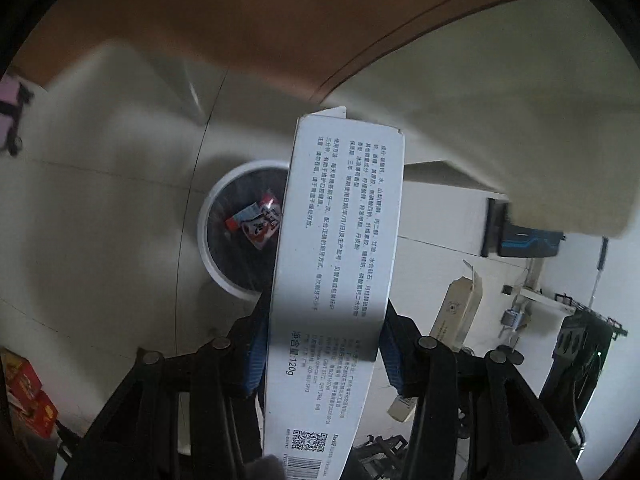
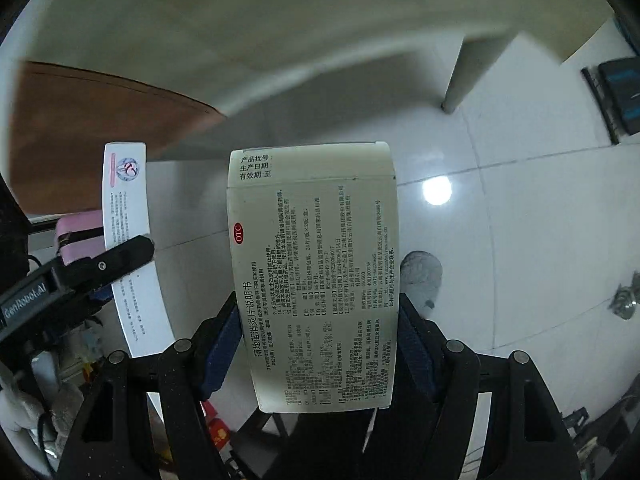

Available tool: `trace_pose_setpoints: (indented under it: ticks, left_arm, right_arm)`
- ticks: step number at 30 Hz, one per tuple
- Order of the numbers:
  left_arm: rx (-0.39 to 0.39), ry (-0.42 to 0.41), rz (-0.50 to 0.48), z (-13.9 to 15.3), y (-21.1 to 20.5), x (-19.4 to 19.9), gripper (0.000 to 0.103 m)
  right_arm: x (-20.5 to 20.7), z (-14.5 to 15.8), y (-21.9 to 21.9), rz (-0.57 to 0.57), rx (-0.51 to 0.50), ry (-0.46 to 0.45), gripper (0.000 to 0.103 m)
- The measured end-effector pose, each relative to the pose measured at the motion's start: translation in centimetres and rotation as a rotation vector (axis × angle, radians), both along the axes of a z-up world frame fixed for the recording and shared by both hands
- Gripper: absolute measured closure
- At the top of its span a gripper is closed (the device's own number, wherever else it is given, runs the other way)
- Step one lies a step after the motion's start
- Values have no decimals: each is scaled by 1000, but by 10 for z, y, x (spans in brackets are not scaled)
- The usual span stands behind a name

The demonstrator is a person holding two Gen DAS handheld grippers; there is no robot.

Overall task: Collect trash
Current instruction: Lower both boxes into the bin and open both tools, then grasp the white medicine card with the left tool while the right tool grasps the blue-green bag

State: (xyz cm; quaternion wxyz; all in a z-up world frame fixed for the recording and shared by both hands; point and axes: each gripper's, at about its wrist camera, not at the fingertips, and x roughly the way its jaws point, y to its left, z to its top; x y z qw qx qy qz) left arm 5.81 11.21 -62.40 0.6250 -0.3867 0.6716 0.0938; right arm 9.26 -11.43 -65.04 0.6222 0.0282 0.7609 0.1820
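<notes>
My left gripper [image 1: 324, 344] is shut on a long white toothpaste box [image 1: 336, 264] printed with black text, held above the floor. Beyond and below it stands a round white trash bin [image 1: 208, 240] with a dark liner and a red-and-white wrapper [image 1: 256, 224] inside. My right gripper [image 2: 316, 344] is shut on a pale medicine box [image 2: 316, 272] with an OTC mark. In the right wrist view the left gripper [image 2: 120, 260] shows at the left, with the toothpaste box [image 2: 124, 208] in it. The medicine box [image 1: 456, 312] also shows in the left wrist view.
A white table [image 2: 280, 20] with a brown mat [image 2: 100, 112] and a leg [image 2: 464, 76] stands over the white tiled floor [image 2: 520, 220]. Red boxes [image 1: 28, 396] lie at the lower left. Dark equipment [image 1: 528, 236] and cables lie at the right.
</notes>
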Motion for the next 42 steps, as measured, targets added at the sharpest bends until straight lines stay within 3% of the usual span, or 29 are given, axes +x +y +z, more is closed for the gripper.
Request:
trace_pose_setpoints:
  ticks: [2,3,5,7,8,10,17,22,29,35,42]
  left_arm:
    - [12,22,14,-43,2,3,52]
    - [19,30,17,-61,3,3,34]
    - [54,47,13,-93,5,1,7]
    - [98,63,2,-119,6,-2,5]
    - [111,71,0,-127,7,-5,5]
    - [153,81,-2,-143,7,-9,5]
    - [282,129,-66,-148,4,-34,0]
    - [329,141,-97,-128,-5,-44,0]
    - [369,130,-116,-86,-11,-49,0]
    - [376,110,-132,-41,-17,-51,0]
    - [373,80,-154,32,-30,-60,0]
  right_arm:
    - [0,-45,3,2,-1,19,28]
    - [-1,-69,6,4,-7,30,28]
    - [-2,-117,13,16,7,58,28]
    - [-5,-155,21,37,17,81,25]
    - [-7,-169,22,39,20,85,13]
    - [-13,-193,28,57,13,79,0]
    - [-22,-213,40,134,-111,-10,0]
    - [-21,-199,42,188,-211,-80,0]
    - [-16,-161,26,193,-258,-119,0]
    - [-19,-107,27,188,-257,-156,0]
    - [-25,-18,24,169,-253,-198,0]
